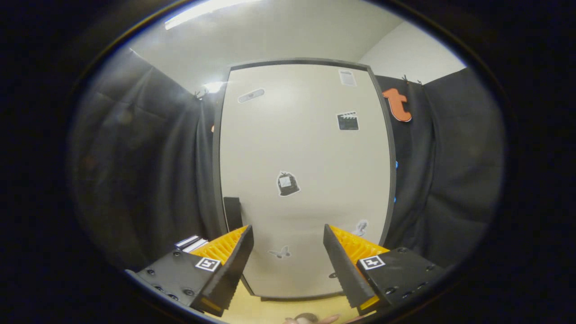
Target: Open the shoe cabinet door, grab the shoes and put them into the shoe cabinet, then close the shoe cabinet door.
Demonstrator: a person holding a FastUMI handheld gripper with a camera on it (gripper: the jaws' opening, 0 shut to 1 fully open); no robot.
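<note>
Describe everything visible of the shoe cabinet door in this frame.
The tall, pale cream shoe cabinet door with a dark frame stands shut and upright, just beyond the open gripper. Its smooth, slightly glossy face carries several small stickers. A dark rectangular handle sits at its lower left edge. Nothing touches it; black cloth flanks it.

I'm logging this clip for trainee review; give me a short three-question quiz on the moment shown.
1. True or false: the shoe cabinet door is closed.
2. The gripper is: A) shut on the handle, B) open with nothing between its fingers, C) shut on a shoe.
3. Fill in: the dark handle sits at the door's lower ____ edge, just beyond one finger.

Key: 1 true; 2 B; 3 left.
</note>
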